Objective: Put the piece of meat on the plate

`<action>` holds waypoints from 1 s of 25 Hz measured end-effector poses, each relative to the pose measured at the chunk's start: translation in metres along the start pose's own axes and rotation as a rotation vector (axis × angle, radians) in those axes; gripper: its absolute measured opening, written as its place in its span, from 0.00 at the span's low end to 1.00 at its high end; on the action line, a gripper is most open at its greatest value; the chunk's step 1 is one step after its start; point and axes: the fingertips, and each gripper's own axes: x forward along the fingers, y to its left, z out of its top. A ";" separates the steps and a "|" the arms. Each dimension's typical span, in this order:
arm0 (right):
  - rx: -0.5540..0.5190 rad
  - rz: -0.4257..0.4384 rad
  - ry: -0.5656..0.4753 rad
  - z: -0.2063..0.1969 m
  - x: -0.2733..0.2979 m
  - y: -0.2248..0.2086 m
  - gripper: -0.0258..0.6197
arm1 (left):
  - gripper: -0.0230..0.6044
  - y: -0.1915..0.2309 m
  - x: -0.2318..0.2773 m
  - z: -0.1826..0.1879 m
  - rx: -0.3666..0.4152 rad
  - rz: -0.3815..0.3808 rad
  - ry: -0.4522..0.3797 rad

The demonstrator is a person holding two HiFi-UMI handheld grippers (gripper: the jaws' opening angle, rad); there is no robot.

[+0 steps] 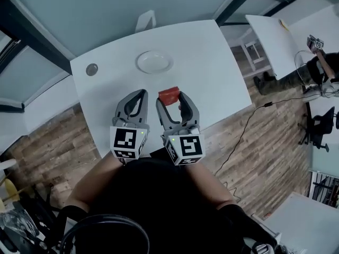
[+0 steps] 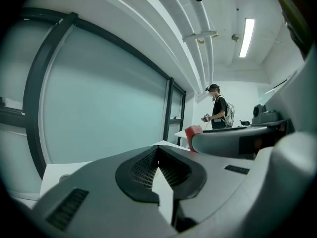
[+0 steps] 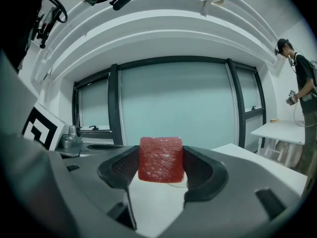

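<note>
The red piece of meat [image 1: 169,94] sits between the jaws of my right gripper [image 1: 170,97], near the front of the white table [image 1: 212,62]. In the right gripper view both pads press against the sides of the meat [image 3: 160,158], so my right gripper [image 3: 161,168] is shut on it. The white plate [image 1: 153,62] stands empty farther back on the table, beyond the meat. My left gripper [image 1: 141,94] hovers just left of the right one, its jaws closed together on nothing [image 2: 159,168]. From the left gripper view the meat [image 2: 194,131] shows as a red corner behind the right gripper.
A small grey round disc [image 1: 91,69] lies at the table's back left. A white chair [image 1: 145,20] stands behind the table. To the right are another white table [image 1: 275,30], a standing person [image 1: 318,67] and a cable [image 1: 249,120] on the wooden floor.
</note>
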 end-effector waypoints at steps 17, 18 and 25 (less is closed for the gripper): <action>0.028 0.122 0.164 -0.052 0.101 -0.054 0.47 | 0.04 0.040 0.092 -0.043 -0.020 0.106 0.149; 0.029 0.128 0.176 -0.056 0.105 -0.055 0.47 | 0.04 0.042 0.096 -0.047 -0.027 0.110 0.157; 0.042 0.167 0.228 -0.079 0.134 -0.063 0.47 | 0.04 0.055 0.123 -0.067 -0.030 0.123 0.197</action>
